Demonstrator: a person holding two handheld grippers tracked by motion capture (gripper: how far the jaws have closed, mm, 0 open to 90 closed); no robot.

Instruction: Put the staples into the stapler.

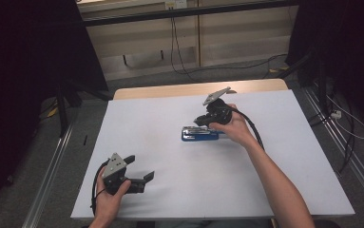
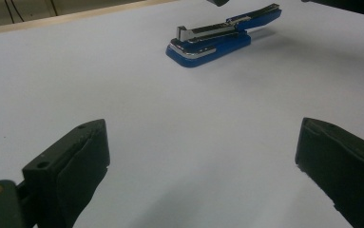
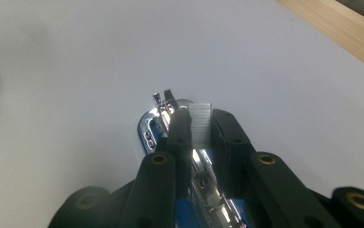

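A: Stapler (image 1: 199,133), blue with a chrome top, lies near the middle of the white tabletop (image 1: 170,199), its lid swung open so the metal magazine shows.

B: And the tabletop itself?

A: A white sheet covers it, with a strip of pale wood bare along the far edge (image 3: 341,33).

B: Where do the person's hands sit?

A: The right gripper (image 1: 208,121) hangs over the stapler's right end, held in a hand reaching in from the lower right. The left gripper (image 1: 139,173) rests near the front left corner, well apart from the stapler.

B: What are the jaws doing?

A: In the right gripper view the jaws are clenched on a strip of staples (image 3: 199,124), a small silver block pinched between the pads directly above the open magazine. In the left gripper view the jaws stand released and wide, bare tabletop between them, the stapler (image 2: 217,35) lying farther off ahead.
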